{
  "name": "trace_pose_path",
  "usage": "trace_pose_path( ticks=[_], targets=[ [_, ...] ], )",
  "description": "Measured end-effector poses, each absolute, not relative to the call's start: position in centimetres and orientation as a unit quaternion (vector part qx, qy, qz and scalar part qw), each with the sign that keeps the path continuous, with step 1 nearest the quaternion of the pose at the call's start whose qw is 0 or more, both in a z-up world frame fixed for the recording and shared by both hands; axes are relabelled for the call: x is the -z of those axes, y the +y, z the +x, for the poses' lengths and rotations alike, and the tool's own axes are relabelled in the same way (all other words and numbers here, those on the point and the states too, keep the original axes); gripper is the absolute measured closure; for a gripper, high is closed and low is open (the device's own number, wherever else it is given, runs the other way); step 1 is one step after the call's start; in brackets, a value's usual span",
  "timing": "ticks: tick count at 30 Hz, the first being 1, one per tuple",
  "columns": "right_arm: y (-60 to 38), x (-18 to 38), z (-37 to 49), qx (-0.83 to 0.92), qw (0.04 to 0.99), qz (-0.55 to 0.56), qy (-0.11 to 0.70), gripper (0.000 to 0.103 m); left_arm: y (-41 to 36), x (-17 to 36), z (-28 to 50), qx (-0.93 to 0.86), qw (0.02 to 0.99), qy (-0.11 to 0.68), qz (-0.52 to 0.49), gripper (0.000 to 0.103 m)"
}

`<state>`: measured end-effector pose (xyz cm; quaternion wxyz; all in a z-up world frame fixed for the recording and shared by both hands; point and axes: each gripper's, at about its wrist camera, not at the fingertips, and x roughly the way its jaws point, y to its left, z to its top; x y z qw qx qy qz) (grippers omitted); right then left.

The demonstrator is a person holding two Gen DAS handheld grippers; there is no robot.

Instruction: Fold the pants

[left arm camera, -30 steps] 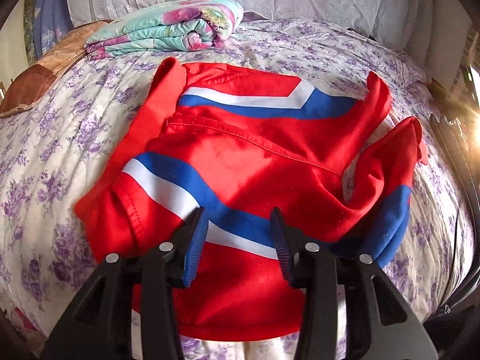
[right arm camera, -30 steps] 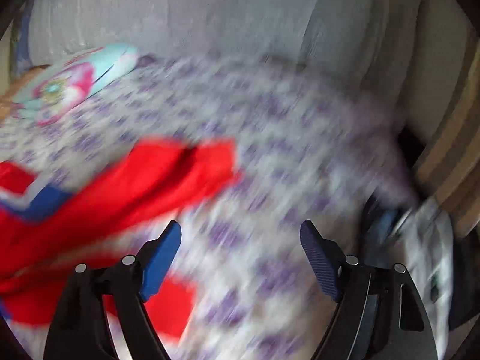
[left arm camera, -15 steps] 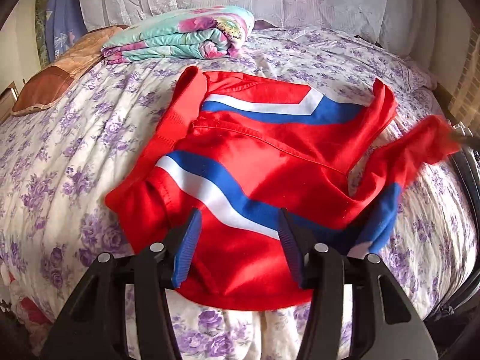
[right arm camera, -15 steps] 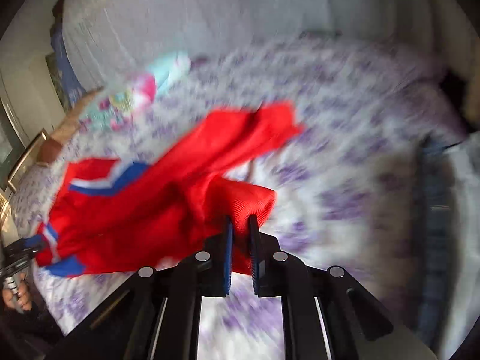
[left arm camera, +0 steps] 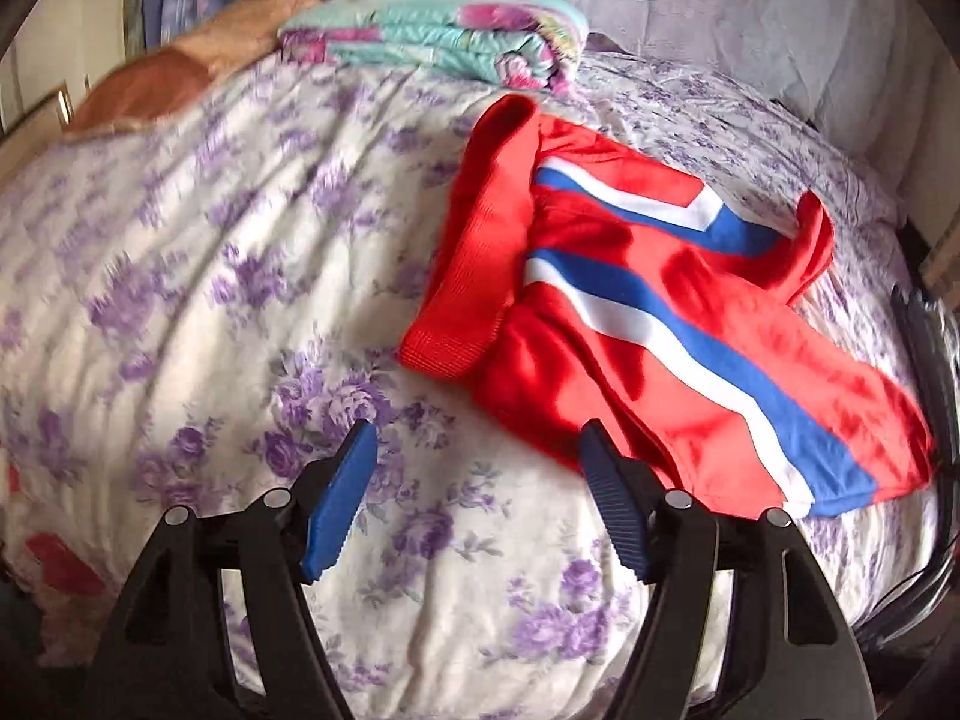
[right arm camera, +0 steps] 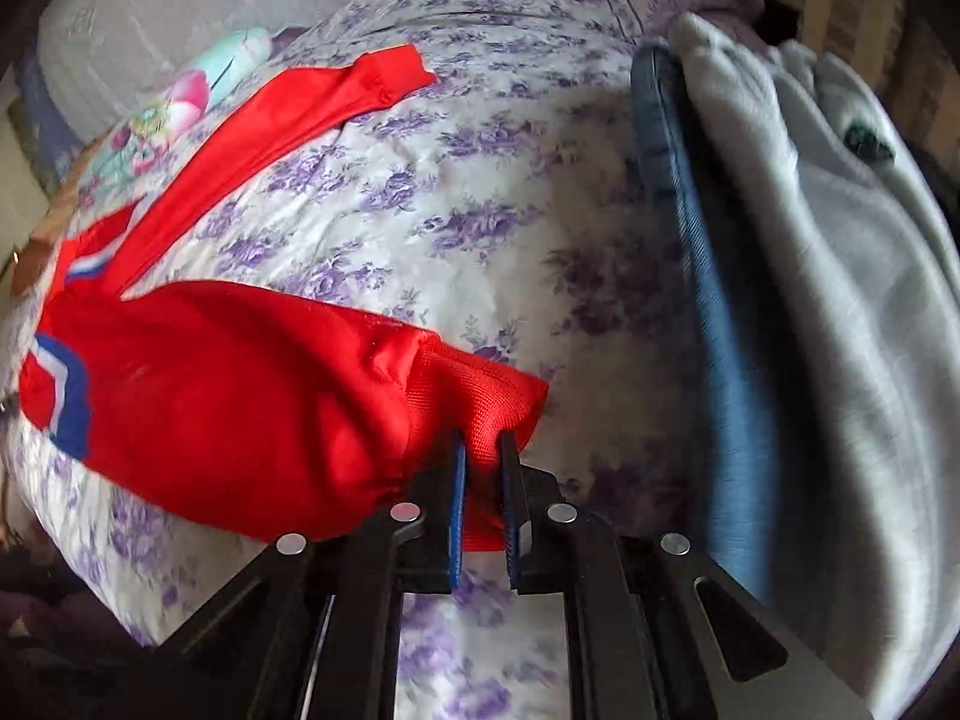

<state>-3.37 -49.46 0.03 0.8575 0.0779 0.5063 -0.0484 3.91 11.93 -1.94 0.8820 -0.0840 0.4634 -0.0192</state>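
Right wrist view: right gripper pinches the ribbed cuff of the red pants at lower centre — likely to straighten that leg; left gripper is opening, empty, over the bedspread.

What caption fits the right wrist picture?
Right gripper pinching the red pants by a cuff over the flowery bedspread.

Pants: red, blue-and-white diagonal stripes, red ribbed cuffs
Bedspread: white, purple floral print
Folded quilt: turquoise, pink flowers
Folded garments: blue denim, beside pale grey cloth
Gripper pads: blue on black frames
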Motion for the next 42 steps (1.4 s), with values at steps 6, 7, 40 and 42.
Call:
trace_pose_path(
  ticks=[6,7,40,42],
  targets=[
    [-49.6,0.0,-3.1,0.046,0.862,0.082,0.499,0.089,10.9,2.4,6.9,0.055,0.875,0.458,-0.149,0.035],
    [-49.5,0.0,-3.1,0.047,0.862,0.08,0.498,0.089,10.6,2.6,7.5,0.059,0.873,0.459,-0.154,0.035],
    [-43.8,-1.0,23.8,0.022,0.885,0.222,0.409,0.033,8.7,-5.7,10.0,-0.015,0.928,0.367,-0.062,0.025],
    [-43.4,0.8,26.2,0.053,0.88,0.213,0.422,0.035,7.6,-4.4,12.0,-0.022,0.922,0.382,-0.052,0.025]
  ],
)
